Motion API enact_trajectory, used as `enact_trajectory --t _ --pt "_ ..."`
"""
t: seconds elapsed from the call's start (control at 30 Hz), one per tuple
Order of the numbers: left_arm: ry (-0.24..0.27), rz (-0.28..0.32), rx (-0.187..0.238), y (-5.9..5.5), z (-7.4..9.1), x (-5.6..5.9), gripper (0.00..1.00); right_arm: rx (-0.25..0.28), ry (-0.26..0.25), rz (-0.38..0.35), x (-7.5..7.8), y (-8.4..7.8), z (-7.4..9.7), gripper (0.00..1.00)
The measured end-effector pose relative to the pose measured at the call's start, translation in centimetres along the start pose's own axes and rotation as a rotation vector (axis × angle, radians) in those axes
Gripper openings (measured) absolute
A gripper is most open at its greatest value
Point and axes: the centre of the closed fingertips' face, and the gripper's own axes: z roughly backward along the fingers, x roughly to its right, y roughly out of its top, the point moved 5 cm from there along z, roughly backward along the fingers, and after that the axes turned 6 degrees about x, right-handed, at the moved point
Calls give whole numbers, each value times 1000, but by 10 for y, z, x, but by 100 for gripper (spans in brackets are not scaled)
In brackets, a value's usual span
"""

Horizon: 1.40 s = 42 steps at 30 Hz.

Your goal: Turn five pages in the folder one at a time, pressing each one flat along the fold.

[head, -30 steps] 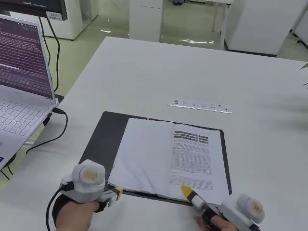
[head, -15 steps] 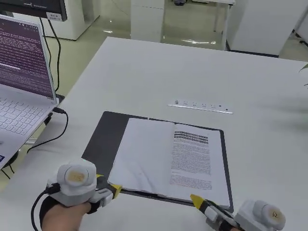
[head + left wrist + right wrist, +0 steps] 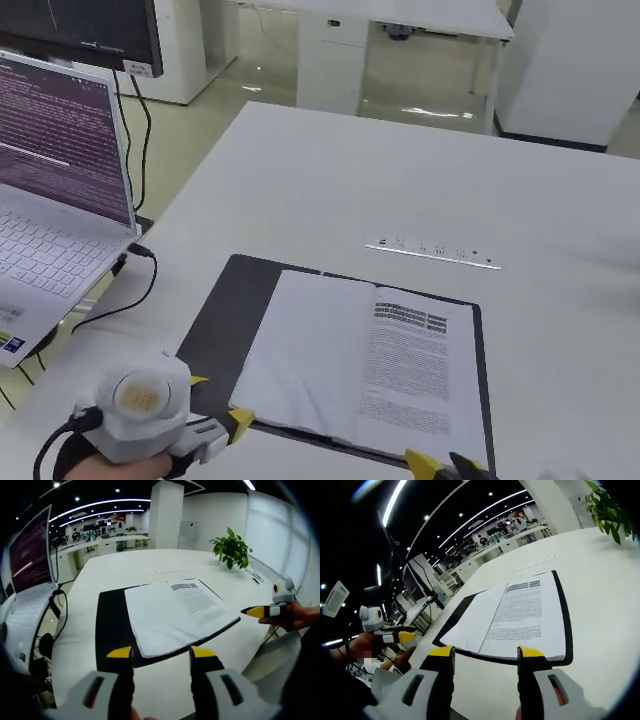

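Note:
A black folder (image 3: 225,320) lies open on the white table, with a blank left page (image 3: 305,350) and a printed right page (image 3: 415,365). My left gripper (image 3: 215,405) hovers just off the folder's near left corner, open, nothing between its yellow-tipped jaws. My right gripper (image 3: 435,465) sits at the folder's near right corner, at the frame's bottom edge, open and holding nothing. The folder (image 3: 112,625) lies ahead of the left gripper (image 3: 161,652), with the other gripper off to the right. Ahead of the right gripper (image 3: 482,651) lie the folder (image 3: 565,625) and printed page (image 3: 527,612).
An open laptop (image 3: 55,180) stands at the left table edge, its black cable (image 3: 125,285) trailing toward the folder. A power strip panel (image 3: 435,250) is set into the table beyond the folder. A potted plant (image 3: 232,550) stands at a far corner.
Both grippers have drawn back toward me, away from the folder's near edge; the right one has slid almost out of the head view. The head camera has tilted up slightly. The pages look unchanged.

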Motion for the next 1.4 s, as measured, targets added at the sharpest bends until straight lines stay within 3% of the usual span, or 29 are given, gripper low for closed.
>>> enact_trajectory --t 0.2,0.4,0.57,0.77,1.1,1.4 --pt "14 15 21 4 13 1 50 -30 -5 75 1 0 14 54" --pt "1 10 38 5 23 9 56 6 -24 111 5 8 29 55" --pt "18 24 81 11 37 10 60 -6 -23 124 5 6 35 59" --pt "38 53 88 10 37 8 61 -47 -2 127 2 0 33 62" --pt "23 36 91 14 33 13 65 -34 22 144 -4 6 28 64" --pt "3 19 86 16 28 16 66 -23 2 138 0 5 34 65"
